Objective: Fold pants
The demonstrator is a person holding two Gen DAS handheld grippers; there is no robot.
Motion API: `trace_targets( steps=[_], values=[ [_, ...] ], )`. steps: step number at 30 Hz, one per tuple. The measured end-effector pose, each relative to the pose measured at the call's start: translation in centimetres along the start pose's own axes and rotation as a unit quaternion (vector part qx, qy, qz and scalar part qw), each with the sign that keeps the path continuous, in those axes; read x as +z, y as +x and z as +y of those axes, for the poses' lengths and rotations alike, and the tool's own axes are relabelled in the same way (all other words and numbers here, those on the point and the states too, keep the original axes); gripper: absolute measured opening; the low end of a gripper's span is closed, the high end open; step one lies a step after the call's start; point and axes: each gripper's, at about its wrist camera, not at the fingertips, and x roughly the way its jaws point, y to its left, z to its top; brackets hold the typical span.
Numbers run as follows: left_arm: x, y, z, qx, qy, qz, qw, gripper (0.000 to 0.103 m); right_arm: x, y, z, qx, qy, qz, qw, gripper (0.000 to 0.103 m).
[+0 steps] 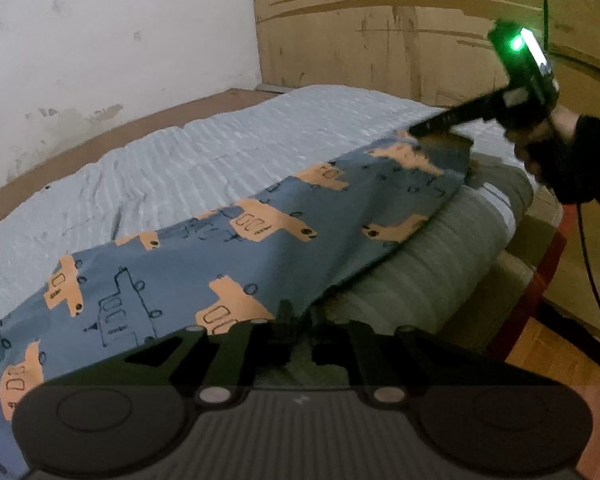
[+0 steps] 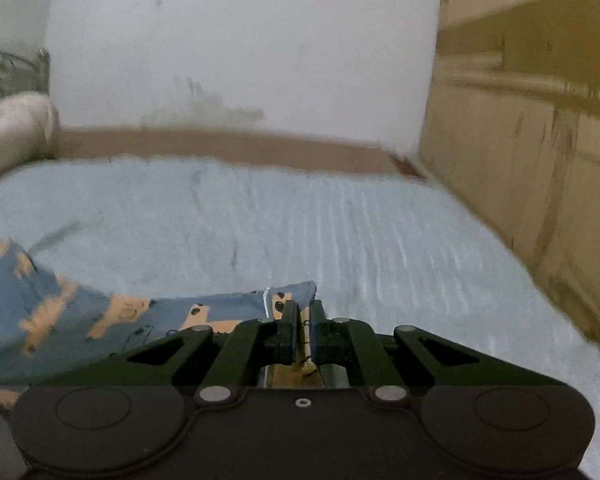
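The pants (image 1: 228, 264) are blue with orange truck prints. They hang stretched between my two grippers above the pale blue bed cover (image 1: 188, 160). My left gripper (image 1: 296, 320) is shut on the near edge of the fabric. My right gripper (image 1: 420, 130) shows at the far right of the left wrist view, pinching the far end. In the right wrist view my right gripper (image 2: 305, 312) is shut on a corner of the pants (image 2: 220, 312), with cloth bunched between the fingers (image 2: 290, 320). The rest of the fabric trails left.
A white wall (image 2: 240, 48) backs the bed. Cardboard panels (image 1: 400, 32) stand at the right. A rolled grey blanket (image 1: 420, 264) lies under the raised pants. A brown bed frame edge (image 2: 240, 146) runs along the wall. A black cable (image 1: 588, 260) hangs by my right hand.
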Motion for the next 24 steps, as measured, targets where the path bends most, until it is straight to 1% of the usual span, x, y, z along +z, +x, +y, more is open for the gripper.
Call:
trace_targets(
  steps=[1, 3, 5, 6, 7, 9, 10, 11, 13, 14, 16, 18, 19, 20, 21, 22, 23, 24],
  values=[
    [-0.1, -0.1, 0.0, -0.002, 0.0, 0.0, 1.0, 0.018, -0.5, 0.5, -0.2, -0.008, 0.004, 0.013, 1.0, 0.005],
    [-0.2, -0.4, 0.1, -0.009, -0.003, -0.003, 0.9999, 0.044, -1.3, 0.9, -0.4, -0.026, 0.011, 0.026, 0.999, 0.005],
    [-0.2, -0.6, 0.2, -0.009, -0.006, -0.009, 0.9999, 0.055, -1.9, 0.9, -0.9, -0.046, 0.014, 0.03, 0.998, 0.005],
    [-0.1, -0.7, 0.2, -0.009, -0.008, -0.013, 0.9999, 0.061, -2.0, 0.7, -1.2, -0.049, 0.02, 0.032, 0.998, 0.008],
    [0.0, -0.9, 0.3, -0.008, -0.011, -0.018, 0.9998, 0.066, -2.1, 0.5, -1.3, -0.05, 0.024, 0.03, 0.998, 0.014],
    [0.2, -1.2, 0.4, 0.001, -0.025, -0.027, 0.9993, 0.087, -2.2, -0.4, -0.6, -0.062, 0.012, 0.018, 0.998, 0.02],
    [0.3, -1.3, 0.5, 0.009, -0.032, -0.031, 0.9989, 0.091, -2.2, -1.0, 0.1, -0.066, 0.002, 0.006, 0.998, 0.029],
    [0.4, -1.5, 0.5, 0.016, -0.04, -0.034, 0.9985, 0.093, -2.4, -1.8, 0.4, -0.062, -0.002, -0.006, 0.998, 0.035],
    [0.6, -1.7, 0.8, 0.03, -0.052, -0.035, 0.9976, 0.097, -2.6, -3.0, 1.7, -0.031, -0.006, -0.026, 0.999, 0.058],
    [0.6, -1.8, 1.0, 0.04, -0.06, -0.035, 0.9968, 0.1, -2.8, -3.3, 2.4, -0.017, -0.013, -0.032, 0.999, 0.062],
    [0.5, -2.2, 1.6, 0.062, -0.073, -0.036, 0.9948, 0.102, -3.5, -3.6, 4.3, 0.003, -0.039, -0.039, 0.998, 0.076],
    [0.4, -2.5, 2.3, 0.086, -0.084, -0.03, 0.9923, 0.102, -4.3, -3.4, 5.8, 0.009, -0.064, -0.024, 0.998, 0.083],
    [0.4, -2.8, 2.8, 0.099, -0.092, -0.027, 0.9905, 0.102, -4.7, -3.1, 6.2, 0.008, -0.07, -0.014, 0.997, 0.084],
    [0.2, -3.1, 3.3, 0.112, -0.102, -0.024, 0.9882, 0.102, -5.2, -2.9, 6.4, 0.002, -0.072, -0.006, 0.997, 0.086],
    [0.1, -3.5, 3.9, 0.125, -0.114, -0.022, 0.9853, 0.102, -5.6, -2.5, 6.3, -0.013, -0.072, -0.002, 0.997, 0.091],
    [-0.1, -4.1, 4.5, 0.136, -0.127, -0.021, 0.9823, 0.102, -5.8, -2.3, 6.1, -0.035, -0.067, 0.0, 0.997, 0.099],
    [-0.4, -4.8, 5.2, 0.143, -0.139, -0.022, 0.9797, 0.102, -5.8, -2.2, 5.8, -0.058, -0.058, 0.002, 0.997, 0.102],
    [-0.7, -5.4, 5.8, 0.15, -0.149, -0.023, 0.9771, 0.102, -5.8, -2.1, 5.4, -0.08, -0.045, 0.004, 0.996, 0.102]
  ],
)
